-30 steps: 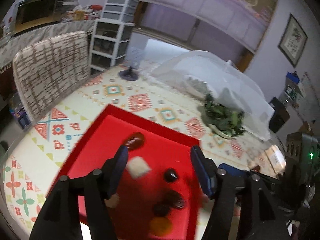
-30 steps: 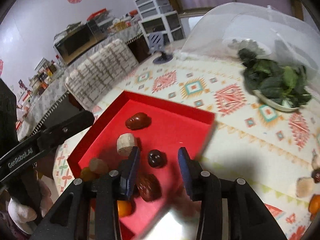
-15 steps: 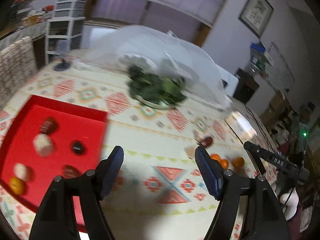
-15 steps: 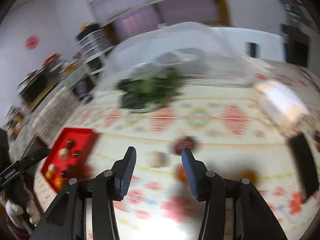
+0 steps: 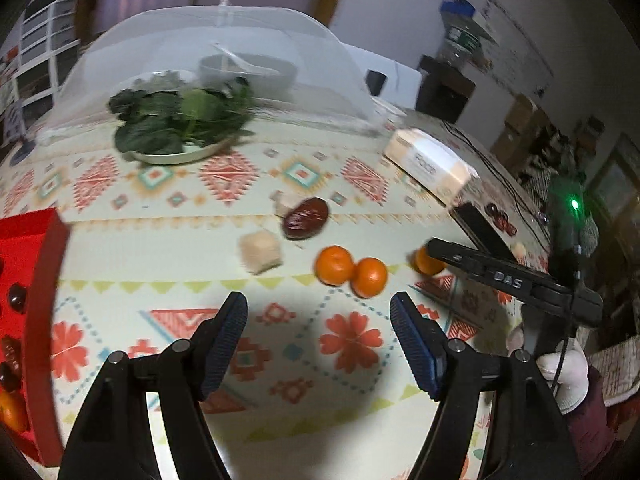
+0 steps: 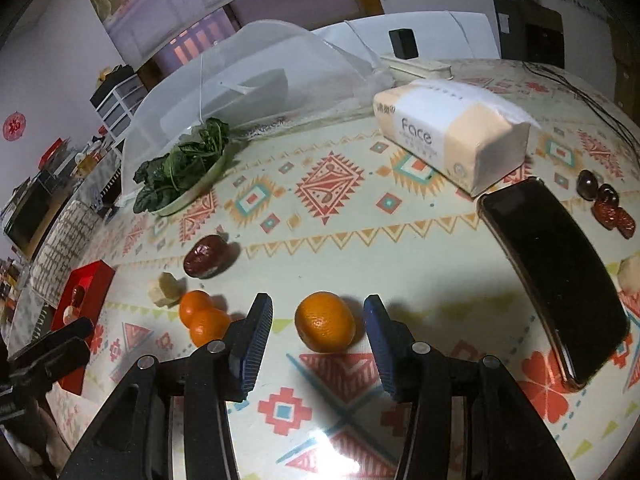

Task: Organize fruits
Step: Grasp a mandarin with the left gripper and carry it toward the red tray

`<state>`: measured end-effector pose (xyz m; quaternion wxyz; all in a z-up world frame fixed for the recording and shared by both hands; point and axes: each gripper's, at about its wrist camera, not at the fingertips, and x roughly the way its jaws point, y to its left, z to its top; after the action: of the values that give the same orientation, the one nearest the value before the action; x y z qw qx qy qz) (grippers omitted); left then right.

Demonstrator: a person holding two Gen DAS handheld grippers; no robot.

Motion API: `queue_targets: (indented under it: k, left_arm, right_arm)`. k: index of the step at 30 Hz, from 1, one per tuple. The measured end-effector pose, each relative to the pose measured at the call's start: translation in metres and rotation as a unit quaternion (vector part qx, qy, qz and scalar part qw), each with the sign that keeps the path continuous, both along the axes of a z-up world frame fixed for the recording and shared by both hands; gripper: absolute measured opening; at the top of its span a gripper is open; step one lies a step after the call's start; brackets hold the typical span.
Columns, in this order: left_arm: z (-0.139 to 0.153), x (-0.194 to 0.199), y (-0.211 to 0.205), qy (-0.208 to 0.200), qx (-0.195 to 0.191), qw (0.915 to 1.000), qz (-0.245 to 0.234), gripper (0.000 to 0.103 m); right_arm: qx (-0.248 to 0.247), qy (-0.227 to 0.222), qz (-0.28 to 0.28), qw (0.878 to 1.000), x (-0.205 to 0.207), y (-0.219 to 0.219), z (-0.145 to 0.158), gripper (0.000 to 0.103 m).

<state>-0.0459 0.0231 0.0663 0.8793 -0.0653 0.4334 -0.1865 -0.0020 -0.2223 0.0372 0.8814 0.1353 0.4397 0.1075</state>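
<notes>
Right wrist view: both grippers had swung away from the red tray to the loose fruit; the right gripper gaped wide around a tangerine on the desk, the left gripper wide and empty.

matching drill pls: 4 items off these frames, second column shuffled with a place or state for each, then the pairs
1. lone orange
2. tissue pack
3. phone
4. greens

A. on a plate beside the mesh cover
B. dark, flat on the table, right of the gripper
C. between the open fingers of the right gripper
D. printed "Face", behind the phone

Pairs: 1-C, 2-D, 3-B, 4-A
</notes>
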Motion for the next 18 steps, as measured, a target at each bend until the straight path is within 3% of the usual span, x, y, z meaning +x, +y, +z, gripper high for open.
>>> queue_targets:
  k: [7, 9, 16, 18]
  left_arm:
    - [-0.007, 0.004, -0.036, -0.016, 0.015, 0.9985, -0.05, 0.073]
    - [-0.007, 0.004, -0.051, -0.029, 0.02, 0.9965, -0.076, 0.073]
    - [-0.02, 0.023, -0.091, -0.042, 0.048, 0.99, -0.126, 0.071]
    - [-0.029, 0.033, -0.099, -0.048, 0.078, 0.9879, -0.125, 0.071]
  right_arm:
    - [-0.008, 0.002, 0.011, 1.0, 0.007, 0.003, -0.016, 0.051]
    - [-0.011, 0.001, 0.013, 1.0, 0.006, 0.004, -0.017, 0.037]
    - [0.012, -0.003, -0.017, 1.0, 0.004, -0.017, -0.016, 0.036]
    - [0.025, 0.0, -0.025, 0.999, 0.004, -0.023, -0.017, 0.036]
